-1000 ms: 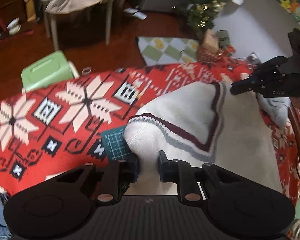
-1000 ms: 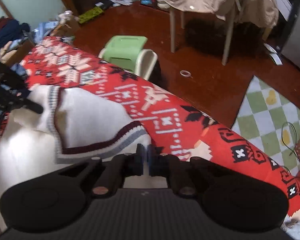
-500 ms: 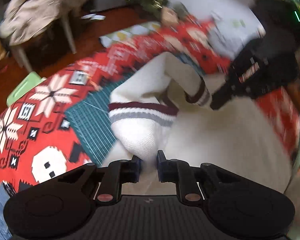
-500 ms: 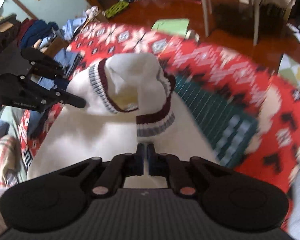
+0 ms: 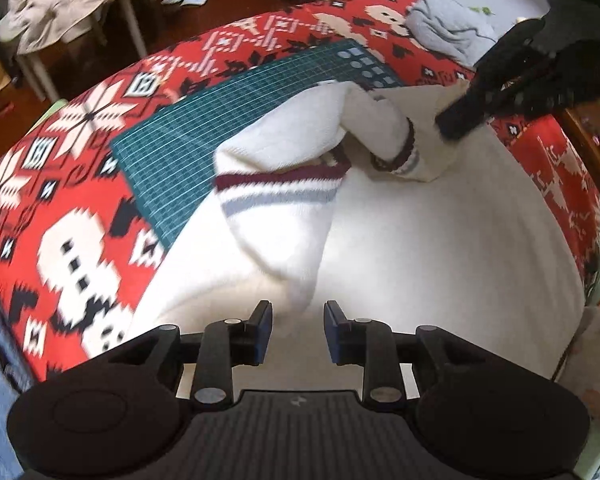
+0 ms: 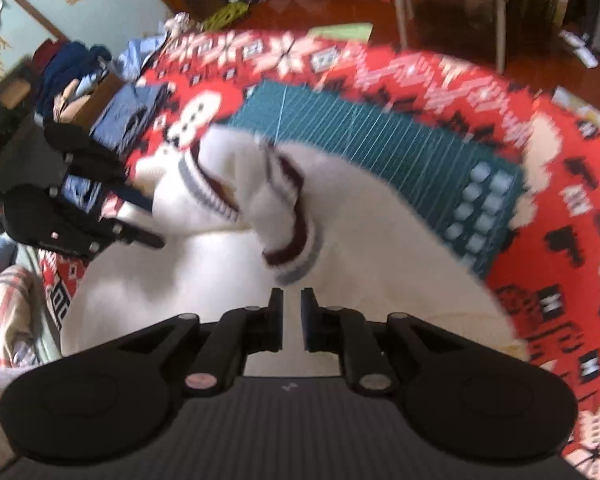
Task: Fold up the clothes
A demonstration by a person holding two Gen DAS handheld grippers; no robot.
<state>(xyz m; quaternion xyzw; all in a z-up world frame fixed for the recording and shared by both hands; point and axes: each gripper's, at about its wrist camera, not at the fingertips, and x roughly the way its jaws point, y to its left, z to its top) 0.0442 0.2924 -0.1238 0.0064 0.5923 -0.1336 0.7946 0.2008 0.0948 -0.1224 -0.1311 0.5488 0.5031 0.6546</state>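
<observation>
The cream sweater [image 5: 420, 248] lies on the counter's red patterned cloth [image 5: 60, 200], partly over the green cutting mat [image 5: 204, 128], its striped hem folded back. Both tongs — left [image 5: 296, 330], right [image 6: 292, 320] — are released, gripping nothing. Best now to press the fold flat and square its edges.

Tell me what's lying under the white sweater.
Under the white sweater a green cutting mat sticks out, lying on a red patterned blanket. How far the mat reaches beneath is hidden.
</observation>
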